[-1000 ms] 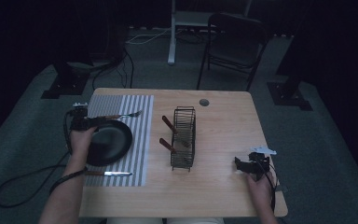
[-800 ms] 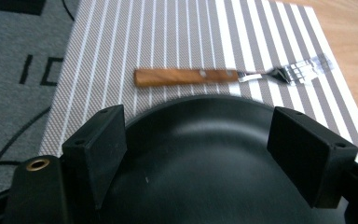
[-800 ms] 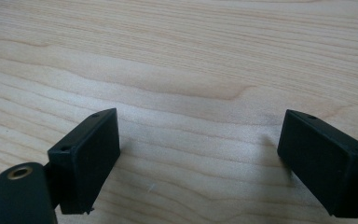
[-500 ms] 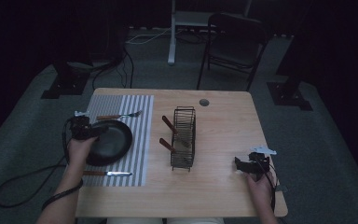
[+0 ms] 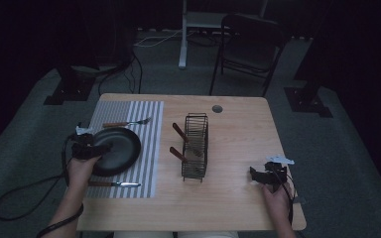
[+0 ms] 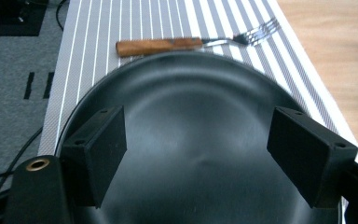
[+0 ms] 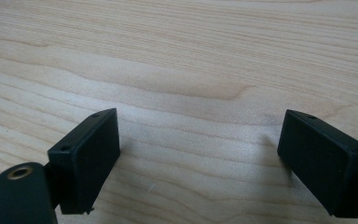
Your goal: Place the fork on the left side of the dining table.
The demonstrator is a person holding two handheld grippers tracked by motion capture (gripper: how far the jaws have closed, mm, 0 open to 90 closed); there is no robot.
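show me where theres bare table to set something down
The widest free patch is the bare wood of the table between the wire rack and the right gripper, up to the far right corner. The near strip in front of the rack is also bare. The striped mat is crowded: plate, fork, knife, left gripper.

High view: fixed overhead from the near side, looking toward 12 o'clock and down, far off, whole table (image 5: 238, 198) in frame. Left gripper view: very close over the black plate (image 6: 191, 154), facing the fork (image 6: 191, 43) at 12; the high view shares both. Right gripper view: close, on bare wood.
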